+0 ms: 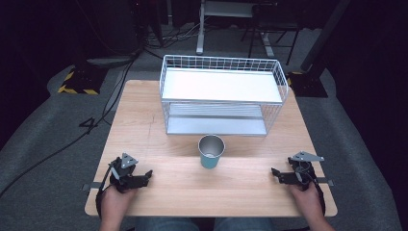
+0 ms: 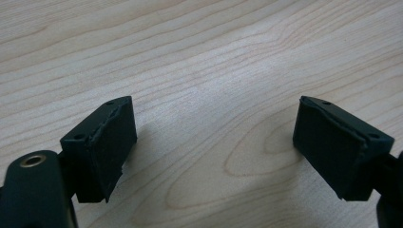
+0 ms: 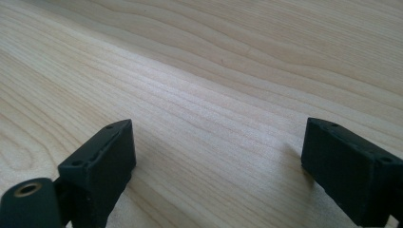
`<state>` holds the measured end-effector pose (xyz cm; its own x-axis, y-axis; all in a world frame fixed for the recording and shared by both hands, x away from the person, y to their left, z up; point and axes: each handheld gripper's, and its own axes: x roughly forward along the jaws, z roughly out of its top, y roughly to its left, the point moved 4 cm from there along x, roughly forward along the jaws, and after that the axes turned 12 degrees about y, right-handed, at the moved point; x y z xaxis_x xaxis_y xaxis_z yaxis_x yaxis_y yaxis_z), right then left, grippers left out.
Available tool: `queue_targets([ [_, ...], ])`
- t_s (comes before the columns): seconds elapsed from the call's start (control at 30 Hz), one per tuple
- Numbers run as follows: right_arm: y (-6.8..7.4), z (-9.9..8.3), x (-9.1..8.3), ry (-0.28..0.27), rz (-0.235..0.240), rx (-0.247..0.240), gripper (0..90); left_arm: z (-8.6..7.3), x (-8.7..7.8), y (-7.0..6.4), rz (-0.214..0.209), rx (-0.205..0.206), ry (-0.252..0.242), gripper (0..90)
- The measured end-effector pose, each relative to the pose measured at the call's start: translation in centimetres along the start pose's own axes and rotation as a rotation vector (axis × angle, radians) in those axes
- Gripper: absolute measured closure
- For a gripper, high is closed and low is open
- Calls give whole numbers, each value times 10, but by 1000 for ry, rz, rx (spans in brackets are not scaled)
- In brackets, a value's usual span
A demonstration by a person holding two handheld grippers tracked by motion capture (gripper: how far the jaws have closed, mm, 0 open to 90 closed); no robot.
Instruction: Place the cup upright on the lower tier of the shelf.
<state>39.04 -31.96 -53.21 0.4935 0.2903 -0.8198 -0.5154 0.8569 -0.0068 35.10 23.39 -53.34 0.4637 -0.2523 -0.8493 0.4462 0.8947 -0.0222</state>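
- The person's left hand (image 1: 114, 199) comes in from the bottom of the high view and holds the left tongs (image 1: 144, 176) low over the near left part of the wooden worktop (image 1: 144, 120), jaws pointing toward the middle.
- The right hand (image 1: 308, 197) mirrors it at the near right corner, holding the right tongs (image 1: 275, 172) with jaws aimed inward to the left.
- In the left gripper view, the left tongs (image 2: 214, 142) stand wide, bare wood grain between the two black pads.
- In the right gripper view, the right tongs (image 3: 216, 164) are likewise spread wide over bare wood, gripping nothing.
- A teal cup (image 1: 211, 151) with a metallic inside stands upright near the worktop's centre, between the two tongs and a little farther back, well apart from each.
- Just behind the cup sits a white wire rack (image 1: 221, 94) with two shelves.
- No readable writing or brand shows on the cup, rack or tongs.
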Motion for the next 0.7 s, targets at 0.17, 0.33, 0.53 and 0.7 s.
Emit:
queue_targets([
  [0.17,0,0,0,-2,6,-4,121,1,0,0,-4,3,0,155],
  [0.33,0,0,0,-3,2,5,130,2,1,0,1,-12,0,158],
  [0.53,0,1,0,-4,-2,8,130,5,-3,-1,-2,-26,0,197],
  [0.7,0,1,0,-4,-2,8,130,12,-13,-7,-28,-14,-46,237],
])
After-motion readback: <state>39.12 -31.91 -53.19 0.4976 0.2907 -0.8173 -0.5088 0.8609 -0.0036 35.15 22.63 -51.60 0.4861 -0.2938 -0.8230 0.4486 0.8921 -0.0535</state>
